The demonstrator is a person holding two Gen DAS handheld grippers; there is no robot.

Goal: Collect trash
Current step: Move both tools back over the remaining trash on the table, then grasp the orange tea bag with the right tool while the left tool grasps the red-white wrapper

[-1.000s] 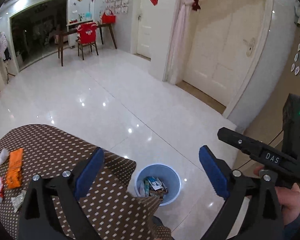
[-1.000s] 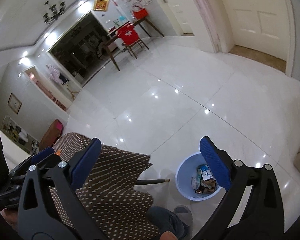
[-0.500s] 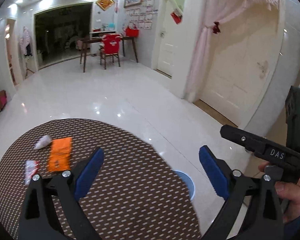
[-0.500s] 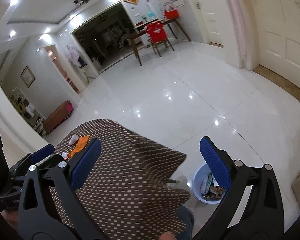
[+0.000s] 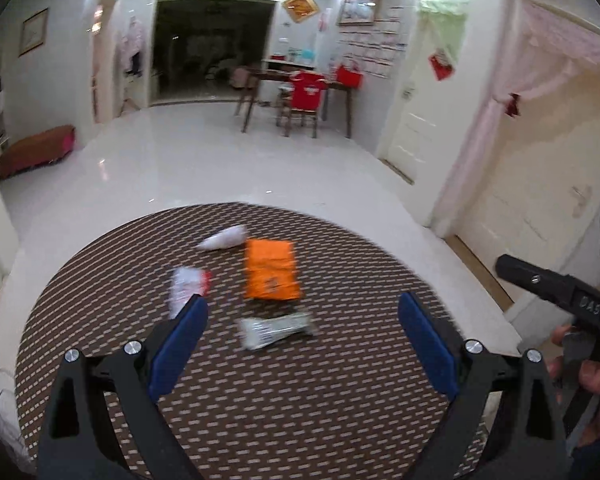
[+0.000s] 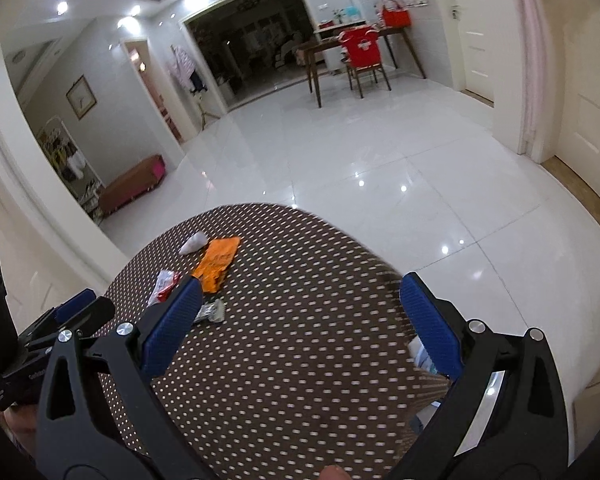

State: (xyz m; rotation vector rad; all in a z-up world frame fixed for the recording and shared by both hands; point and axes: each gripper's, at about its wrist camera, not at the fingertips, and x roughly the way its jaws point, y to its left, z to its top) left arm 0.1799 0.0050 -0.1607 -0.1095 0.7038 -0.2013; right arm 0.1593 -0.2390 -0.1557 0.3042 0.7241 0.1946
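Left wrist view shows your left gripper (image 5: 302, 334) wide open and empty above the silver wrapper (image 5: 275, 330): descend squarely before pinching it.

The right gripper (image 6: 300, 308) hangs wide apart and empty over a round table in a brown dotted cloth (image 6: 300, 320). An orange flat packet (image 6: 217, 264), a white crumpled scrap (image 6: 193, 243), a red-and-white wrapper (image 6: 164, 283) and a silvery wrapper (image 6: 212, 313) lie clustered at the left.

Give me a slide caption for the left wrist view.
Open left gripper above a round dotted table holding an orange packet, silver wrapper, red-white wrapper and white scrap.
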